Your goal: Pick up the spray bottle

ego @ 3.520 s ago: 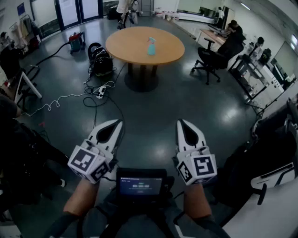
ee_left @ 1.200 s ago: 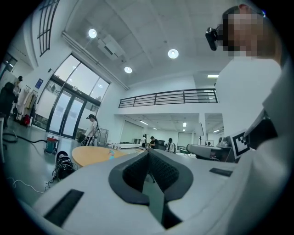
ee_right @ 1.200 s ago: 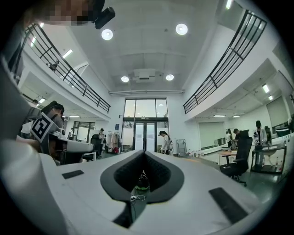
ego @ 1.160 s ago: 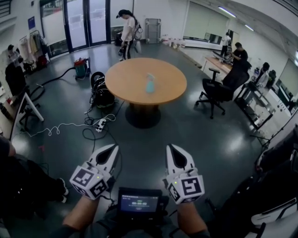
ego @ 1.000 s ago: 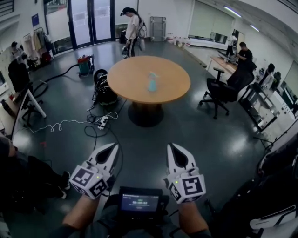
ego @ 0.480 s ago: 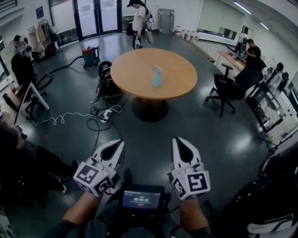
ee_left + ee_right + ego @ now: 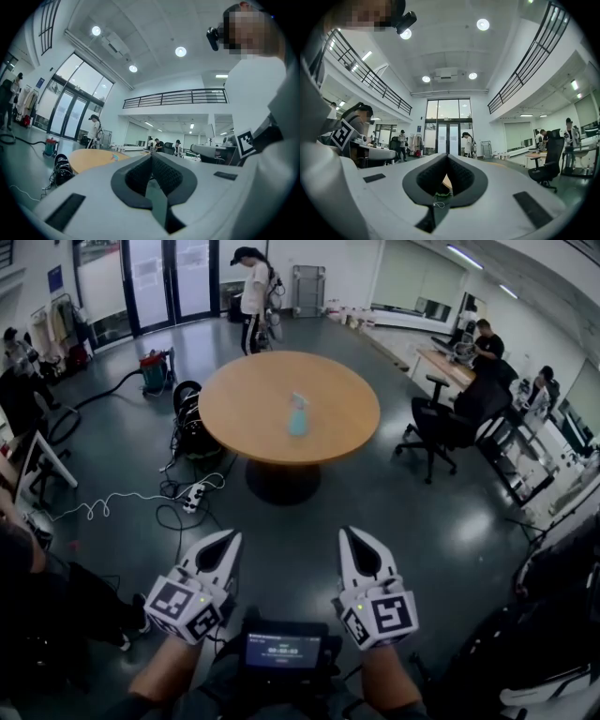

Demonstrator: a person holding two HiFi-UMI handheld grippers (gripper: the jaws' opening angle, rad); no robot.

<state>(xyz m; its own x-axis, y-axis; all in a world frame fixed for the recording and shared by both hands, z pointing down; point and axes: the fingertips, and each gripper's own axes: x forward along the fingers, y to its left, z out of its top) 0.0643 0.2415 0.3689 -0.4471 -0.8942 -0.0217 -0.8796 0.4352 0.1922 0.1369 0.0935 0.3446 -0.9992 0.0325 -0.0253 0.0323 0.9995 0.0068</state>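
**Camera setup: three views**

Head view: sits on the person's head and faces forward and steeply down. The left gripper (image 7: 230, 538) and right gripper (image 7: 349, 532) are near, low in frame. The round table (image 7: 234, 399) is well ahead, with open floor between.

Left gripper view: rides on that gripper and looks level along its own jaws, which fill the lower frame very close. The vantage is low, with much ceiling. The wearer (image 7: 255, 93) is at the right edge and the table is far off at left.

Right gripper view: same mount, level, facing the glass doors (image 7: 448, 131). The wearer is at the left edge.

Shared: the standing person (image 7: 467, 143) by the doors shows in all three views. The table shows in the head and left gripper views.
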